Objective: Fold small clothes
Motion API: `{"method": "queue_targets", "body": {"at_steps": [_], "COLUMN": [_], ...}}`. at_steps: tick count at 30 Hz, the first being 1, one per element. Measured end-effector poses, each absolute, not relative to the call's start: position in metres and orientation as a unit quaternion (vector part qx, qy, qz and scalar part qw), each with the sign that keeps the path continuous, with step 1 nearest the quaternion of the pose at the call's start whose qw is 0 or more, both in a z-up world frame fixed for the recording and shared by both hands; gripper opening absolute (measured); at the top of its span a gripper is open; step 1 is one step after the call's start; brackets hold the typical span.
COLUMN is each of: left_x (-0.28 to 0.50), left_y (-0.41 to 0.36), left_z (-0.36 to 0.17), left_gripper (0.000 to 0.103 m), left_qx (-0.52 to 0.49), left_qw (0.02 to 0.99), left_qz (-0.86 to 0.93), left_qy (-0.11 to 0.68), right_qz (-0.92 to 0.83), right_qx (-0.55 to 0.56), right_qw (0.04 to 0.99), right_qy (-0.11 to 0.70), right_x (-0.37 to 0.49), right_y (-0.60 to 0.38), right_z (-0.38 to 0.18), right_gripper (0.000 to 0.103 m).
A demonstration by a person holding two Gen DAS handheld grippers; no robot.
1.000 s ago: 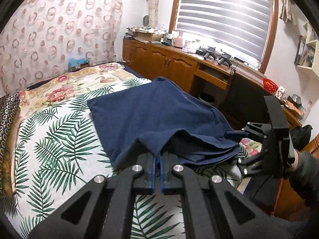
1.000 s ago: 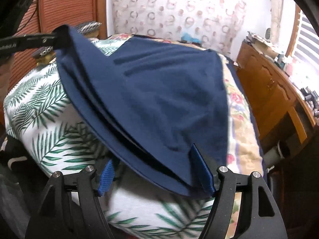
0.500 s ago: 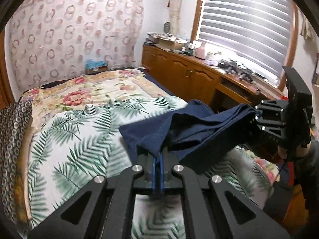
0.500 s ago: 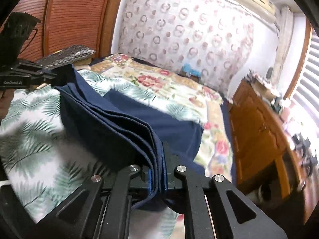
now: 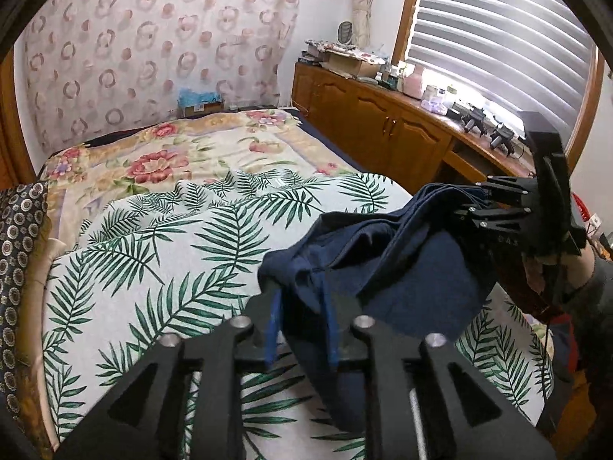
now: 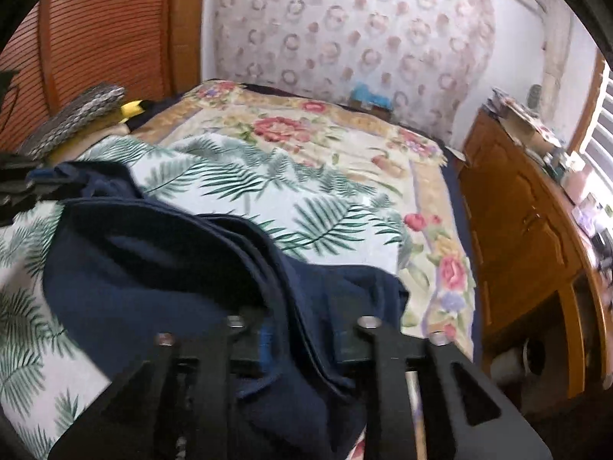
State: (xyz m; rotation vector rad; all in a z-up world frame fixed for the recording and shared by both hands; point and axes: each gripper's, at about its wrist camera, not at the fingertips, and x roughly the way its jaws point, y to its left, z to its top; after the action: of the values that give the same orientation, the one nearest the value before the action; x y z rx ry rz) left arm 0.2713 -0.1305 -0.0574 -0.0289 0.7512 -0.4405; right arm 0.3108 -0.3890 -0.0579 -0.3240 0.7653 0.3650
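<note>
A navy blue garment point(image 5: 402, 268) is bunched in folds at the near edge of the bed, draped between both grippers. My left gripper point(image 5: 302, 326) has its blue pads parted, with cloth lying loose between them. In the left wrist view the right gripper point(image 5: 486, 207) sits at the right with the cloth's other end at its fingers. In the right wrist view the garment point(image 6: 172, 268) fills the foreground, and my right gripper point(image 6: 299, 337) has its fingers spread with a cloth edge running between them.
The bed carries a palm-leaf sheet point(image 5: 153, 253) and a floral blanket point(image 5: 164, 153) beyond it. A dark patterned pillow point(image 5: 19, 253) lies at the left. Wooden cabinets point(image 5: 383, 130) with clutter run along the right under a blinded window. A slatted wooden door point(image 6: 76, 38) stands at the left.
Both grippers were shut on the garment half a second ago and have since opened. The cloth has been brought toward the near edge and has slumped into a bunched heap.
</note>
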Motion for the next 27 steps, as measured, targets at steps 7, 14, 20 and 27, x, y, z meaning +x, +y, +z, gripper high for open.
{"method": "queue_targets", "body": {"at_steps": [7, 14, 20, 27], "left_x": [0.276, 0.297, 0.306, 0.311], "left_y": [-0.117, -0.123, -0.131, -0.13], "left_z": [-0.057, -0.09, -0.101, -0.107], "left_gripper": [0.063, 0.063, 0.063, 0.063], "left_qx": [-0.028, -0.02, -0.006, -0.01], "left_qw": [0.905, 0.888, 0.882, 0.88], "left_qz": [-0.222, -0.215, -0.215, -0.212], "left_qy": [0.362, 0.406, 0.42, 0.424], "right_qz": [0.17, 0.159, 0.143, 0.06], "right_qx": [-0.109, -0.104, -0.086, -0.104], "right_qw": [0.909, 0.918, 0.919, 0.93], "right_qy": [0.365, 0.348, 0.357, 0.347], "right_x": [0.328, 0.338, 0.34, 0.36], "right_y": [-0.399, -0.4, -0.409, -0.43], "right_z": [-0.038, -0.018, -0.012, 0.0], "right_gripper": [0.042, 0.056, 0.064, 0.065]}}
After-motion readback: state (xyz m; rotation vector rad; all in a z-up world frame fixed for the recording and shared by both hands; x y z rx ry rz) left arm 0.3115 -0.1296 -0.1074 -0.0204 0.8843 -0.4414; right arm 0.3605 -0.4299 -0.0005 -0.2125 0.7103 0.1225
